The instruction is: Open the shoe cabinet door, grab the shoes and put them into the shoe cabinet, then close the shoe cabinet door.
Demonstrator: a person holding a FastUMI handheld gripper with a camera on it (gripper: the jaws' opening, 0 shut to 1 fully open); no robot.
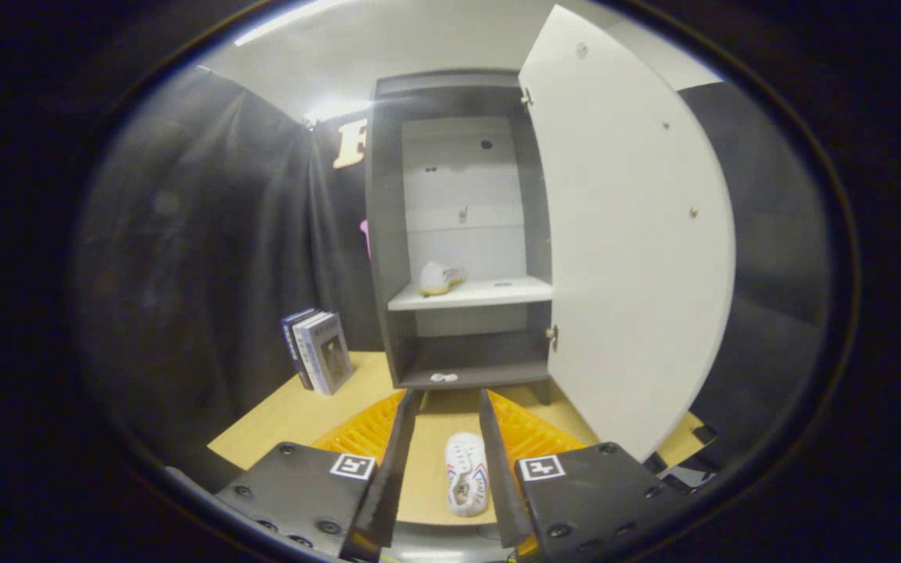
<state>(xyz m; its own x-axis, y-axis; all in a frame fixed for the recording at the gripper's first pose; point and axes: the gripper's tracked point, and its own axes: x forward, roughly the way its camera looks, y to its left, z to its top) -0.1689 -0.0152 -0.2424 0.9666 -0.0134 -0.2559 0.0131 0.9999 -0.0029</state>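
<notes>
books (317, 350) left of shoe cabinet (385, 234); one shoe (439, 277) already on middle shelf (489, 293); gripper (444, 469) spread apart, second shoe (466, 473) ungrasped on table between its fingers; door (630, 234) open right. remaining: grasp, shelve, close door.

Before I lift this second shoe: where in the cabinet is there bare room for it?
The shelf is bare right of the shoe already there, up to the door. Its left end is taken. The gripper is open around the floor shoe.
</notes>
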